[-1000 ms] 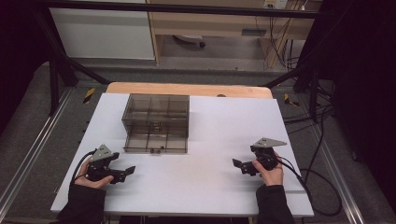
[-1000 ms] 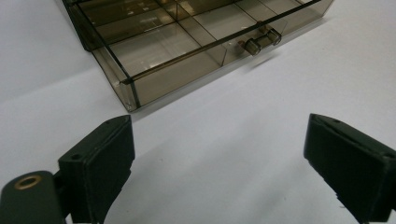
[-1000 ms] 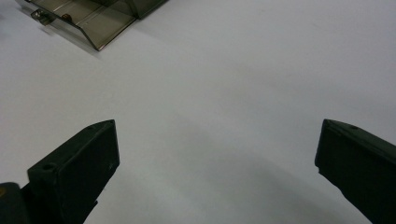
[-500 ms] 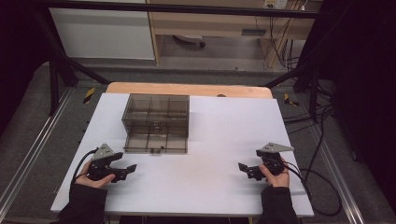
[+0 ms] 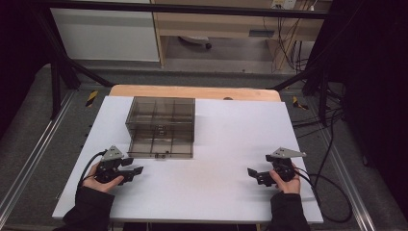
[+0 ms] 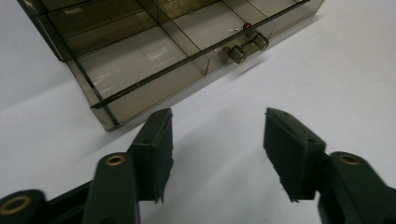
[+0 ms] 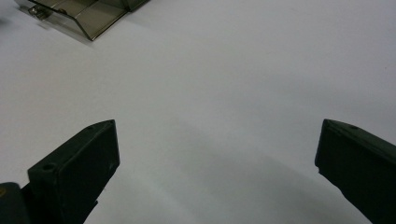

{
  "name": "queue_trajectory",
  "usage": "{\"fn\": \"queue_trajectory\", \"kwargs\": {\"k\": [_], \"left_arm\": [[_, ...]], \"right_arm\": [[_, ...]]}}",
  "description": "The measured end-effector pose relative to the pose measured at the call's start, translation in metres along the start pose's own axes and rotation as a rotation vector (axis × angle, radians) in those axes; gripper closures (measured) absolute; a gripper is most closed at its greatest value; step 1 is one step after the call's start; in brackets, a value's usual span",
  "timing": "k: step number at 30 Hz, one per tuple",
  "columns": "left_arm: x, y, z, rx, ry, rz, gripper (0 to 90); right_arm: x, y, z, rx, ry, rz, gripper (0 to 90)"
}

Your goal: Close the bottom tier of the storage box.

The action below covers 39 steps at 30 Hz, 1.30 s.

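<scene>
Jaws of the left tongs [image 6: 215, 154] have just been closing on nothing beside the smoky organizer box [image 5: 161, 126]; right tongs [image 7: 217, 172] gape wide.

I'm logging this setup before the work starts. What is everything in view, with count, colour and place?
Drawer box: one, smoky clear plastic with divided compartments, far left part of the sheet.
Drawer knobs: two, clear, on the box front facing the person.
White sheet: one, covering the table.
Wooden tabletop: one, tan, its far edge showing beyond the sheet.
Cabinet: one, white, on the floor behind the table.
Left gripper: one, black, near left on the sheet, jaws just been closing, nothing between them.
Right gripper: one, black, near right on the sheet, jaws wide open, holding nothing.
Hands: two, dark sleeves, near edge.
</scene>
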State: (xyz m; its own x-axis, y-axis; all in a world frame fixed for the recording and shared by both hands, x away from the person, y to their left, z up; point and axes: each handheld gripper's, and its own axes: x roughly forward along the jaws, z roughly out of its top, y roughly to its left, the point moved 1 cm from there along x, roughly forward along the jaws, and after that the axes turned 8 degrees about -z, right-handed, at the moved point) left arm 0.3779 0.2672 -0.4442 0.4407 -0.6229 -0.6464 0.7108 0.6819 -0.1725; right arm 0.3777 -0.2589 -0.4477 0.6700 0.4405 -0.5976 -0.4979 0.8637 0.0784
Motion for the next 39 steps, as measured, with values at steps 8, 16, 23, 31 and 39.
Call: {"fn": "queue_trajectory", "kwargs": {"k": [8,16,23,31,39], "left_arm": [[0.003,0.001,0.005,0.011,0.022,0.022,59.7],[0.007,0.003,0.011,0.017,0.018,0.020,69.8],[0.014,0.003,0.017,0.014,0.037,0.018,78.4],[0.024,-0.001,0.024,0.022,0.055,0.009,86.8],[0.032,-0.006,0.031,0.024,0.062,-0.004,89.5]], "right_arm": [[-0.001,0.000,0.000,-0.001,-0.002,0.003,0.4],[-0.002,0.001,-0.001,-0.002,0.001,0.001,0.4],[-0.002,0.001,-0.001,-0.005,0.000,-0.001,0.4],[-0.002,0.002,-0.001,-0.003,0.000,0.002,0.4],[-0.003,0.001,-0.001,-0.006,-0.002,-0.004,0.4]]}}
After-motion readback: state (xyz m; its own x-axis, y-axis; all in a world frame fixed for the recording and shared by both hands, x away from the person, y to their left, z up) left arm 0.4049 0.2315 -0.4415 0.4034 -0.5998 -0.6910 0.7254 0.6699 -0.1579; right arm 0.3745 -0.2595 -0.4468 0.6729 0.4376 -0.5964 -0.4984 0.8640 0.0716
